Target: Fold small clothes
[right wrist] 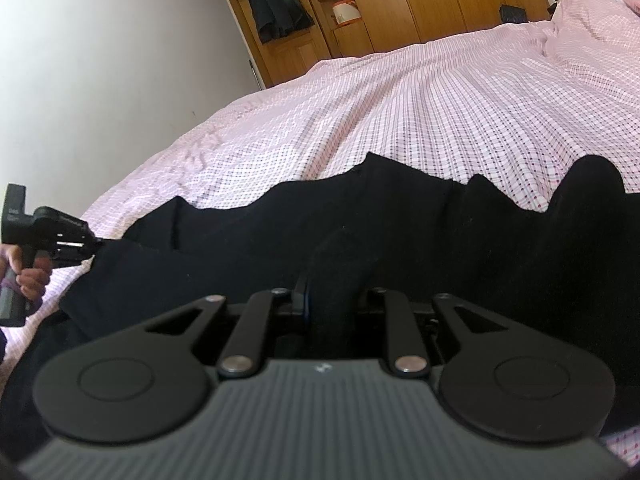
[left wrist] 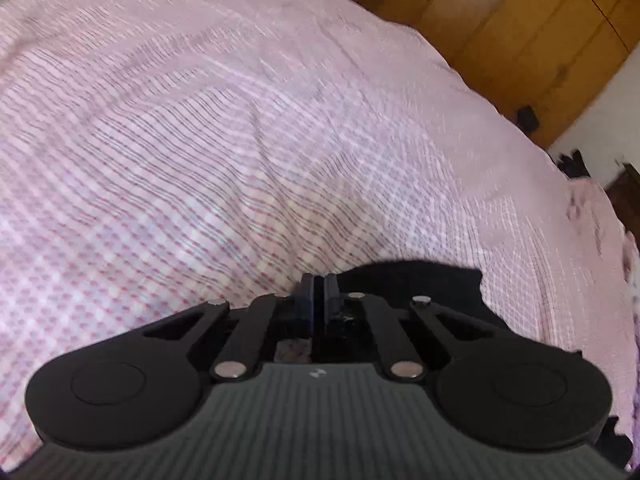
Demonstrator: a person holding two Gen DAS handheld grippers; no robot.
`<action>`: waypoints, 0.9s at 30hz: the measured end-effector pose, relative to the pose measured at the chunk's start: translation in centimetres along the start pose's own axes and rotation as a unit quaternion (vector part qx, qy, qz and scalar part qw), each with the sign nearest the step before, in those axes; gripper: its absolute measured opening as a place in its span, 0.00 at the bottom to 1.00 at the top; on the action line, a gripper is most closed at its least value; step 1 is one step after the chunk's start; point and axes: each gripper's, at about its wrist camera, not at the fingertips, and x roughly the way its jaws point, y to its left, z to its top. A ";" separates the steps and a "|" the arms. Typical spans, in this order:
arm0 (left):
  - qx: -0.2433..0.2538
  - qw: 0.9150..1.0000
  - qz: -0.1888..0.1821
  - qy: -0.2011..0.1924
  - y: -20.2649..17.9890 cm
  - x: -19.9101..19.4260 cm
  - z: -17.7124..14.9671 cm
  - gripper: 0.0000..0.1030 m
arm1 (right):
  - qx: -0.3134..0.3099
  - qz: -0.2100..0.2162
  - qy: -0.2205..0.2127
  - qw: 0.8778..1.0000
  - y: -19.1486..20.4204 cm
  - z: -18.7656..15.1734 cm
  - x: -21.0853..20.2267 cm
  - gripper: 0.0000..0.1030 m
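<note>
A black garment [right wrist: 400, 232] lies crumpled across the near part of the pink checked bed sheet [right wrist: 440, 112]. My right gripper [right wrist: 334, 292] is shut on a raised fold of it; the cloth bulges up between the two fingers. At the far left of the right wrist view, a hand [right wrist: 30, 278] holds my left gripper [right wrist: 94, 245], whose tip meets a drawn-out corner of the garment. In the left wrist view the left gripper [left wrist: 319, 282] has its fingers pressed together, with the black garment [left wrist: 420, 284] spreading to their right and under them.
The bed sheet [left wrist: 240, 140] stretches far ahead and to the left. Wooden wardrobes [right wrist: 420, 4] stand behind the bed, with a dark coat [right wrist: 276, 4] hanging on one. A white wall [right wrist: 100, 60] is on the left. Rumpled bedding [right wrist: 592, 12] lies at the far right.
</note>
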 end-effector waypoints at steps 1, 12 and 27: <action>0.002 1.000 0.001 -0.015 -0.1 -0.8 0.1 0.04 | -0.001 -0.002 -0.001 1.000 0.0 0.0 0.0 0.20; 0.096 0.992 0.058 -0.059 -3.7 -1.8 0.0 0.05 | -0.048 -0.028 -0.040 0.998 1.6 1.2 -1.5 0.14; 0.156 0.983 -0.001 -0.099 -2.5 -9.5 -4.7 0.65 | -0.023 -0.050 0.018 0.998 1.1 0.3 -1.3 0.17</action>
